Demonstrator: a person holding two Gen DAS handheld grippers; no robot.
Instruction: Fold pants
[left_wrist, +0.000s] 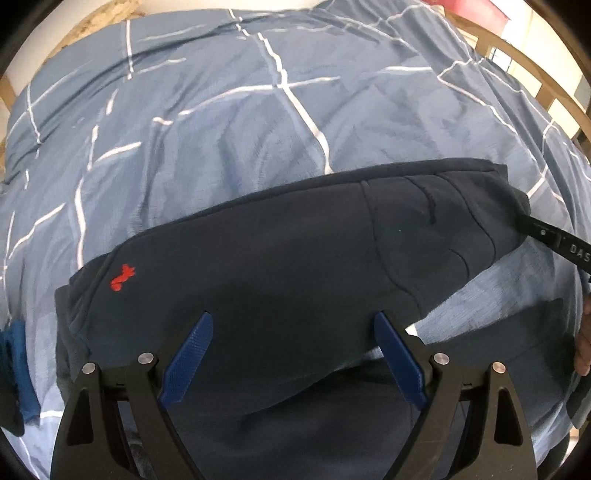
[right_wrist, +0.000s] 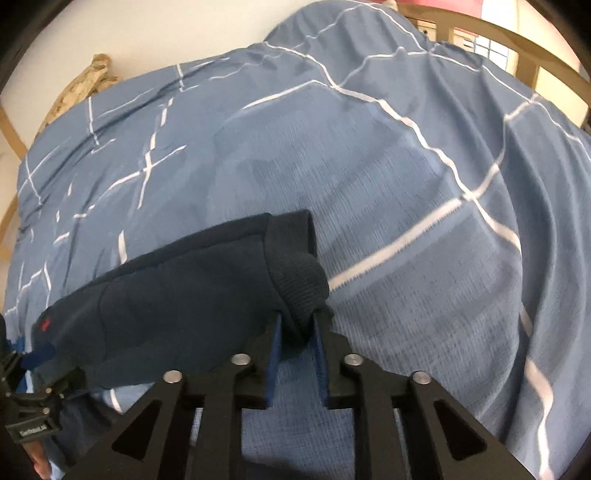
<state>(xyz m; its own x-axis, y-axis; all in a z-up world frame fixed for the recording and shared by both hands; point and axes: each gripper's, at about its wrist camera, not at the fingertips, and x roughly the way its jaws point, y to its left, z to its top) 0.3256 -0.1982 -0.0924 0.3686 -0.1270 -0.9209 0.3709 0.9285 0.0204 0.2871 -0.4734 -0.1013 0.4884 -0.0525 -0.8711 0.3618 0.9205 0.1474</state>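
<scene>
Dark navy pants (left_wrist: 258, 258) with a small red logo (left_wrist: 123, 277) lie folded across the blue bed cover. My left gripper (left_wrist: 293, 325) is open, its blue pads spread wide just above the pants' near edge. My right gripper (right_wrist: 299, 325) is shut on the pants' ribbed cuff end (right_wrist: 299, 280), which bunches between the pads. The right gripper's black finger also shows in the left wrist view (left_wrist: 543, 234) at the pants' right end. The left gripper shows at the lower left of the right wrist view (right_wrist: 33, 391).
A blue duvet (left_wrist: 221, 122) with white lines covers the bed. A wooden bed frame (left_wrist: 535, 70) curves along the right. A blue cloth (left_wrist: 18, 365) lies at the left edge. A white wall stands behind.
</scene>
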